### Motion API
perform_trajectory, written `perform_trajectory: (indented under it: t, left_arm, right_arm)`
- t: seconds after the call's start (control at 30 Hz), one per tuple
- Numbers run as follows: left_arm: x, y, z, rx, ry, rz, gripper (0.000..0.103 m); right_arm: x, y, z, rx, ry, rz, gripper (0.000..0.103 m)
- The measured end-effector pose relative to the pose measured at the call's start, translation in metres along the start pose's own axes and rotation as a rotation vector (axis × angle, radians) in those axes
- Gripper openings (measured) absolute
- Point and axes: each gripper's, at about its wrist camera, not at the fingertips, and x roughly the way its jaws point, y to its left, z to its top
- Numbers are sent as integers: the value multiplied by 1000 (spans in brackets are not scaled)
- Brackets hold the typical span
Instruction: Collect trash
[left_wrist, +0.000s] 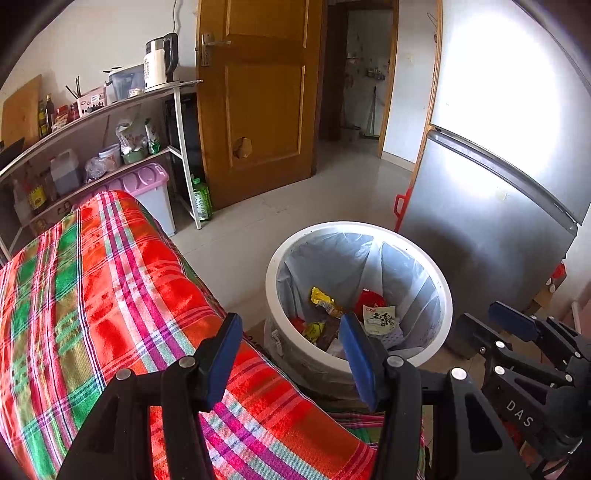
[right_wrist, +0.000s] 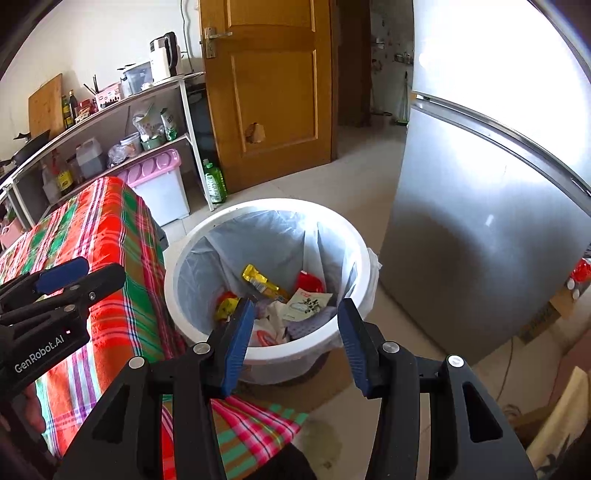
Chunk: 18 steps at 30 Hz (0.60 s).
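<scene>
2 tools, left tool (left_wrist: 291, 354) and right tool (right_wrist: 295, 341), both wide apart, empty, above lined trash bin (right_wrist: 360, 258).

Daylight interior, bright overall in both views. Strong glare on the refrigerator (left_wrist: 491, 122) upper door burns out to white; the same blown highlight shows on it from the right wrist (right_wrist: 498, 48). Soft shadows fall on its lower door. The doorway (left_wrist: 364, 70) beyond is dim. Heavy fisheye bending curves the shelf unit (left_wrist: 92, 118); corners vignette to black. Focus is sharp centrally, softer at the edges.
</scene>
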Motion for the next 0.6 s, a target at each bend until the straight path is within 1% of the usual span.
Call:
perform_trajectory:
  t: [0.6]
  left_arm:
    - [-1,2,-1,-2,-1,11,55]
  right_arm:
    - [-2,-3,1,7,-10,-8,48]
